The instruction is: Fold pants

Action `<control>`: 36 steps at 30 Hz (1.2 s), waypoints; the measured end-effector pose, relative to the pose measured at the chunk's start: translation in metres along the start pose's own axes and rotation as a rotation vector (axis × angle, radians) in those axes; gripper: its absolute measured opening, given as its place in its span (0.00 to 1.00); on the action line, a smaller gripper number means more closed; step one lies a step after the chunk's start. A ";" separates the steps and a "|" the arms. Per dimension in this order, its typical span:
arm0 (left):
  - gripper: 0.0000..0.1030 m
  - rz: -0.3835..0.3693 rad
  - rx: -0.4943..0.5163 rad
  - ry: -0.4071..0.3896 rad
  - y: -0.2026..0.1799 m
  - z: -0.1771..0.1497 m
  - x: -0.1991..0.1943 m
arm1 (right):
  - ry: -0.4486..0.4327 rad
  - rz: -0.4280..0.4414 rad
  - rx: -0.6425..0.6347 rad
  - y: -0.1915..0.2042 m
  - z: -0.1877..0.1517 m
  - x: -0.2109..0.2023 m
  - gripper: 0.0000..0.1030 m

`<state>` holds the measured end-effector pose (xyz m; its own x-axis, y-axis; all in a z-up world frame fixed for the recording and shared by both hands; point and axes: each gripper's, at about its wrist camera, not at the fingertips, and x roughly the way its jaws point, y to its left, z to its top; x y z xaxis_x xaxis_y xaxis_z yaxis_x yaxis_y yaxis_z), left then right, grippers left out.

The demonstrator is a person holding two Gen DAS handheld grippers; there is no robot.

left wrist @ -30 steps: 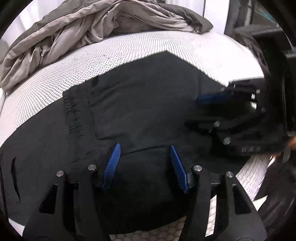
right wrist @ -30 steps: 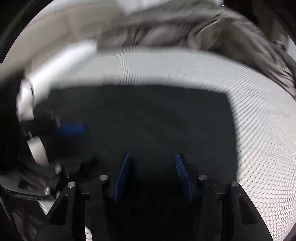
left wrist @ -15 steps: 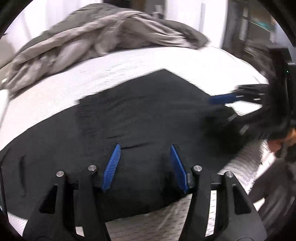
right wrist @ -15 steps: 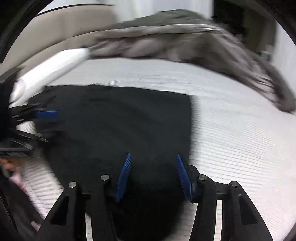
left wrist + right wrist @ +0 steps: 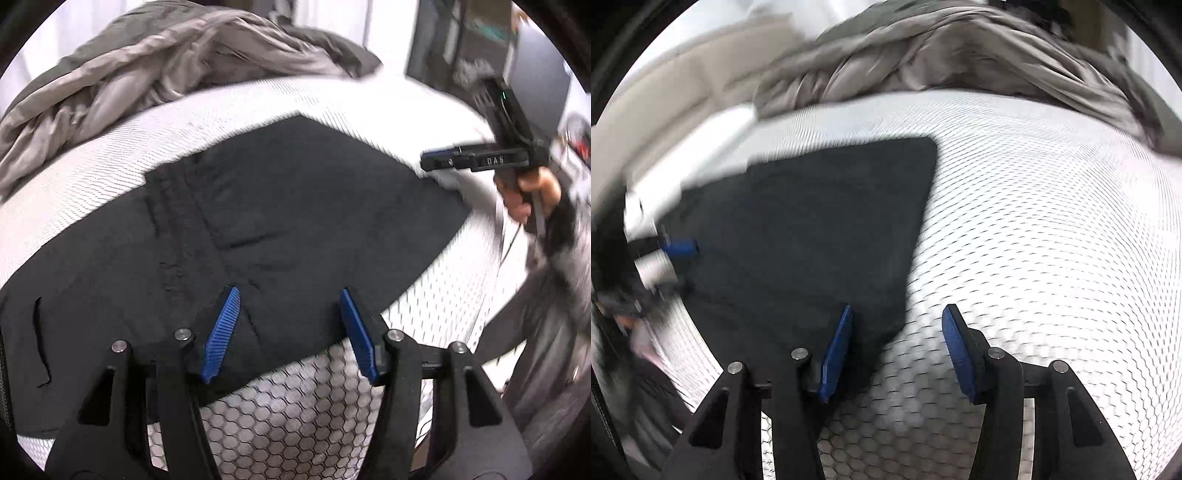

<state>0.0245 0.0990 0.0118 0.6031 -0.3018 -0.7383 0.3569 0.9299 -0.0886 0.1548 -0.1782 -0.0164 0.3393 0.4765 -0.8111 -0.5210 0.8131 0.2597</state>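
Black pants lie folded flat on a white mesh-patterned mattress. My left gripper is open above their near edge, nothing between its blue pads. In the left wrist view the right gripper hangs at the right, off the pants' far corner, held by a hand. In the right wrist view the pants fill the left half. My right gripper stands open over the pants' right edge, holding nothing. The left gripper's blue pad shows at the far left.
A crumpled grey blanket is heaped at the back of the mattress, also seen as grey blanket. Bare white mattress stretches right of the pants. A person's dark sleeve and furniture stand at the right.
Both grippers have drawn back from the pants. The right one swung off to the right, past the pants' corner. The pants lie flat where they were.
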 end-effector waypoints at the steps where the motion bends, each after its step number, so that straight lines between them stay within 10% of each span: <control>1: 0.53 0.005 -0.030 -0.023 0.006 0.004 -0.005 | -0.018 0.011 0.034 -0.007 0.006 -0.001 0.50; 9: 0.59 0.127 -0.353 -0.170 0.066 0.016 -0.020 | 0.062 0.320 0.323 -0.026 0.023 0.064 0.46; 12: 0.59 0.159 -0.395 -0.149 0.077 0.013 -0.019 | 0.024 0.268 0.283 -0.018 0.037 0.054 0.12; 16: 0.59 0.227 -0.435 -0.110 0.093 0.003 -0.017 | -0.050 0.145 0.174 -0.021 0.064 0.028 0.11; 19: 0.59 0.241 -0.453 -0.105 0.103 -0.001 -0.012 | 0.029 -0.098 0.111 -0.025 0.056 0.041 0.37; 25: 0.59 0.259 -0.390 -0.145 0.085 0.009 -0.021 | -0.044 -0.188 0.083 -0.024 0.040 0.002 0.40; 29: 0.59 0.160 -0.257 -0.147 0.042 0.035 -0.008 | -0.075 -0.100 0.040 0.007 0.032 -0.011 0.42; 36: 0.59 0.077 -0.030 0.078 -0.008 0.035 0.061 | 0.097 -0.110 -0.273 0.083 -0.001 0.048 0.43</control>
<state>0.0833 0.0661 -0.0096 0.5704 -0.2135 -0.7931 0.2896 0.9559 -0.0490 0.1273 -0.0884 -0.0341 0.3360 0.3458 -0.8761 -0.6810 0.7317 0.0276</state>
